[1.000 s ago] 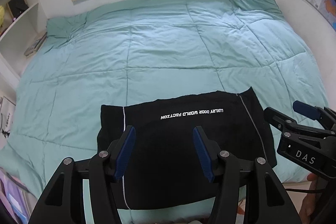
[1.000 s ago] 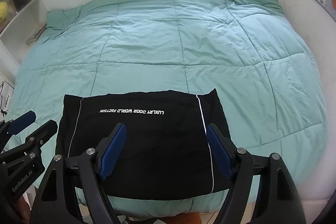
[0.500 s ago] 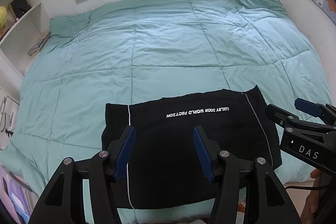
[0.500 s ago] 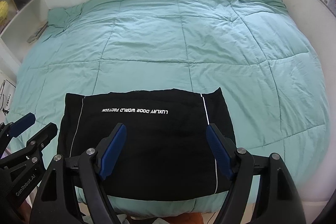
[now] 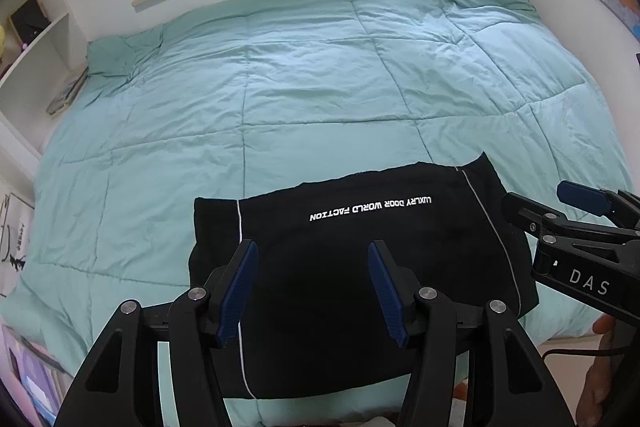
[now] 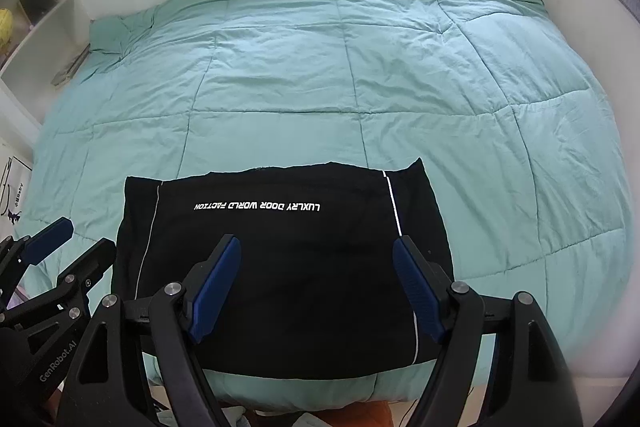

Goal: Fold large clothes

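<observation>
Black folded garment (image 5: 360, 267) sits flat at the near edge of your bed's teal quilt (image 5: 320, 87); left gripper (image 5: 312, 287) hovers above it, fingers apart, holding nothing. Right view: right gripper (image 6: 318, 289) fingers wide over the same garment, also empty.

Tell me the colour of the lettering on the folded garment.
White, on the black garment; the lettering shows best in the right wrist view.

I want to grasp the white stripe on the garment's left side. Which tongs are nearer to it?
Left. The left tongs hover over the black garment with one pad beside that stripe. The right tongs hover nearer the opposite stripe.
</observation>
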Demonstrator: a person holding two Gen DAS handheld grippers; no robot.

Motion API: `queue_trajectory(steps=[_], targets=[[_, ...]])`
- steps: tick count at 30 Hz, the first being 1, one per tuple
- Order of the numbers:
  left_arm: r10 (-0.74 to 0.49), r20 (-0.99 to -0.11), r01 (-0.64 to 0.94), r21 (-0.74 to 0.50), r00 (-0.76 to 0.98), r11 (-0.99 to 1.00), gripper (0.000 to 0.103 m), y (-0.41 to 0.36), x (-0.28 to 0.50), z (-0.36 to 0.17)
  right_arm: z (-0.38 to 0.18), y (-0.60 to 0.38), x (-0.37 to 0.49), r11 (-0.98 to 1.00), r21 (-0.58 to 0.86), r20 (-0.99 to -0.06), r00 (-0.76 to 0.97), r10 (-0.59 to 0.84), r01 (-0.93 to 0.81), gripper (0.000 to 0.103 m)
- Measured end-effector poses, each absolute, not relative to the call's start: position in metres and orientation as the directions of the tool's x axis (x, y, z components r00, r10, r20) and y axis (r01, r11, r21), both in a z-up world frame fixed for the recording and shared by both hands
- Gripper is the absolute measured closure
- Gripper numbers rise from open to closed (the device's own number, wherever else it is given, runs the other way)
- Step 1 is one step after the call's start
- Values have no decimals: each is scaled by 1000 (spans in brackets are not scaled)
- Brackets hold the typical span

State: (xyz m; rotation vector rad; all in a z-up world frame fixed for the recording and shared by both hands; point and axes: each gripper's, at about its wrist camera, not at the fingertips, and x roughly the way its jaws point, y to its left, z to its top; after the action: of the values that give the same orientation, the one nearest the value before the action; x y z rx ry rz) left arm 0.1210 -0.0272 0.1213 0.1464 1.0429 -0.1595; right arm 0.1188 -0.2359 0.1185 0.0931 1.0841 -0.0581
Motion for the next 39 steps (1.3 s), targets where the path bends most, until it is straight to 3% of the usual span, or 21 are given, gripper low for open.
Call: queue_trajectory(steps=[39], targets=[[-9, -858, 156, 83, 514, 984, 44, -14, 124, 115, 108, -221, 123, 999, 23, -900, 435, 5, 36, 23]])
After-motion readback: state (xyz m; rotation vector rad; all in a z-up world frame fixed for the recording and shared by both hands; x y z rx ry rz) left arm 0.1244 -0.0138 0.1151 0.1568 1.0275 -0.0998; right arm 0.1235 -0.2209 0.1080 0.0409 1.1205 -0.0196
